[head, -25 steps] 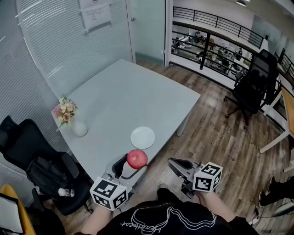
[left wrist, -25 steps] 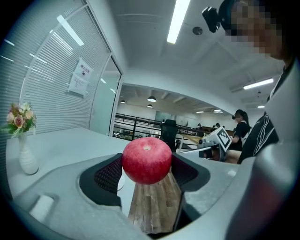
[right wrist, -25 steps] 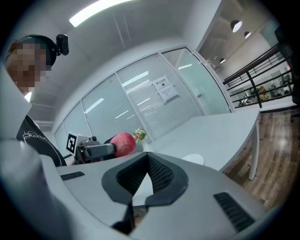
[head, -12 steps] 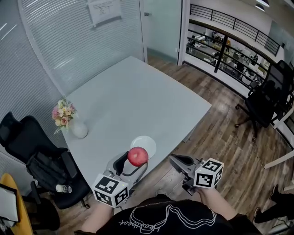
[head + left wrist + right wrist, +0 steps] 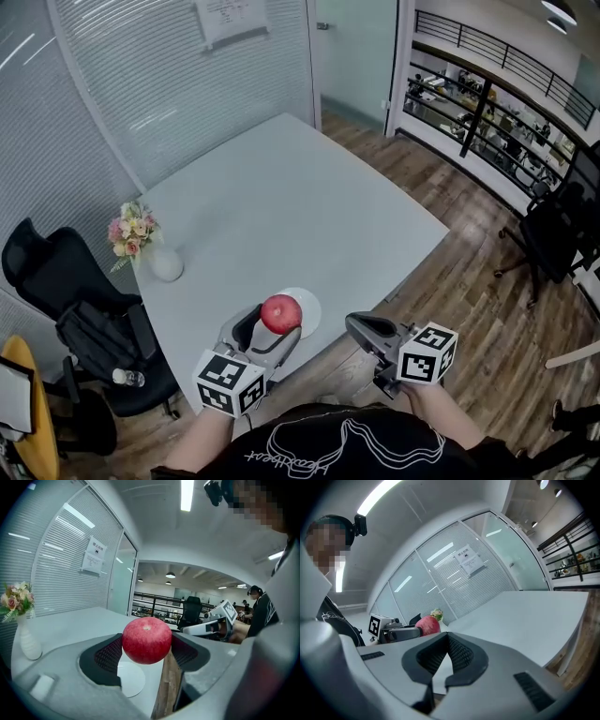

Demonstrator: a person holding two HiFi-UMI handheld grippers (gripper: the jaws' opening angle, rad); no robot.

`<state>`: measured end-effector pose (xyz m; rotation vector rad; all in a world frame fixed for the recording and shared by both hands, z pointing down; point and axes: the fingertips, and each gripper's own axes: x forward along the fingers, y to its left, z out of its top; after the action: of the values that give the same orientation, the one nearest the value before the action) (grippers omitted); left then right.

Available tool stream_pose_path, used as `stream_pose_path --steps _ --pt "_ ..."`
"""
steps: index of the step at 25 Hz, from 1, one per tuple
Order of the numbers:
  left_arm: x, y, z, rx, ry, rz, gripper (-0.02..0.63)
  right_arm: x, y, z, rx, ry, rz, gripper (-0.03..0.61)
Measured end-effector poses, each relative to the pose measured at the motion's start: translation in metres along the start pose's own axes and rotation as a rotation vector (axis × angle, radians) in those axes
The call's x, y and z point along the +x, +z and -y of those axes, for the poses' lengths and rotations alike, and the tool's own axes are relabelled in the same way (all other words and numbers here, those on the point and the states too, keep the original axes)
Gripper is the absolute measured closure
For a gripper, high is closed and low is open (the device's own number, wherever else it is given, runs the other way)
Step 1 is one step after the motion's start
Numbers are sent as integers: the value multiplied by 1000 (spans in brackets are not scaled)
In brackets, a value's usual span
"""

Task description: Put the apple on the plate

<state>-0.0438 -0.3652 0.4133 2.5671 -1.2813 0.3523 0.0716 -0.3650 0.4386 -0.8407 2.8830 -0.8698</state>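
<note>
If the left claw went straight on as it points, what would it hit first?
Likely nothing near: the left claw, shut on the apple, points roughly level over the table, the plate below its line.

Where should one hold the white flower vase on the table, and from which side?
Grip the vase at its neck, under the flowers, coming level from the side. It stands upright, the flowers cover its top, and its round body would likely slip.
</note>
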Motion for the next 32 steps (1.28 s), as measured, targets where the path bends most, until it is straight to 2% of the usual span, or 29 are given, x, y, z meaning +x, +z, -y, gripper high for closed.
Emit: stream_pose_path --steps 9,15,20,23,32 --pt "43 -29 -19 4 56 -37 284 3 -18 50 91 7 -15 569" --pt "66 -61 -31 48 85 -91 284 8 -28 67 106 -5 -37 569" --pt "85 -87 -43 115 113 -129 284 13 -44 76 135 -16 -71 569" --pt "94 -101 -50 116 101 -148 284 17 -51 79 190 -4 -73 569" --pt "119 -143 -66 79 86 -231 284 15 -67 100 229 -47 -115 569"
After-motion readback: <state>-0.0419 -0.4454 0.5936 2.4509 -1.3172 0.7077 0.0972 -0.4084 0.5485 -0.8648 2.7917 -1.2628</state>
